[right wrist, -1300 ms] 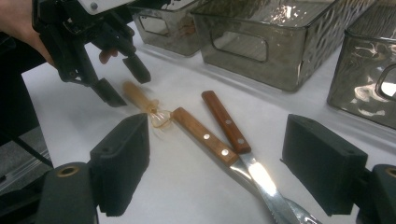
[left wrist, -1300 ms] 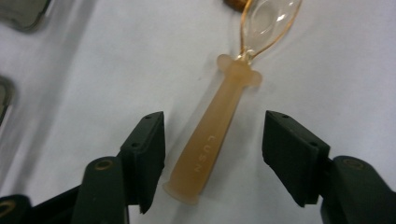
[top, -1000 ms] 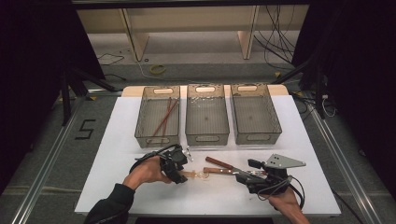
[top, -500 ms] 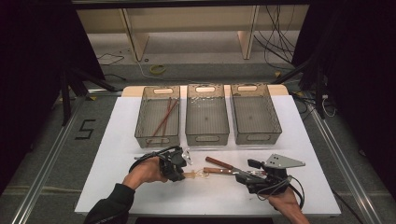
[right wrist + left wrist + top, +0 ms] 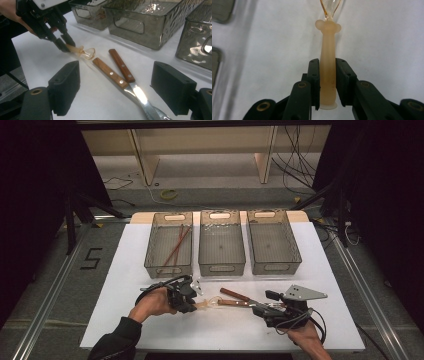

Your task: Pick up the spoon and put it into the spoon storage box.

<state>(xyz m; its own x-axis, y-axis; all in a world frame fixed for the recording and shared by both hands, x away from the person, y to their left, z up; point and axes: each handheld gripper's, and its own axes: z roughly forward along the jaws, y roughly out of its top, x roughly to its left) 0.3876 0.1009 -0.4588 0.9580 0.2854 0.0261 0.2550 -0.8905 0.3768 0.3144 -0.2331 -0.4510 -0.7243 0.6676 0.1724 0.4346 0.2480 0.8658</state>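
A spoon (image 5: 328,50) with a pale peach handle and a clear bowl lies on the white table, also seen as the spoon (image 5: 210,303) from above. My left gripper (image 5: 328,61) has just been closing, and its pads now press on the handle from both sides. In the right gripper view the left gripper (image 5: 63,45) tilts down onto the spoon (image 5: 83,52). Two wooden-handled knives (image 5: 110,72) lie side by side, blades running between the wide-apart jaws of my right gripper (image 5: 116,66). From above, the right gripper (image 5: 260,307) stands open at the knives (image 5: 235,296).
Three grey see-through bins stand in a row at the back: the left bin (image 5: 150,250) holds brown chopsticks (image 5: 177,242), beside it the middle bin (image 5: 221,268) and the right bin (image 5: 275,268). The white table (image 5: 325,270) ends close behind my hands.
The left gripper's jaws have closed onto the spoon handle. Both hands have stayed nearly where they were.
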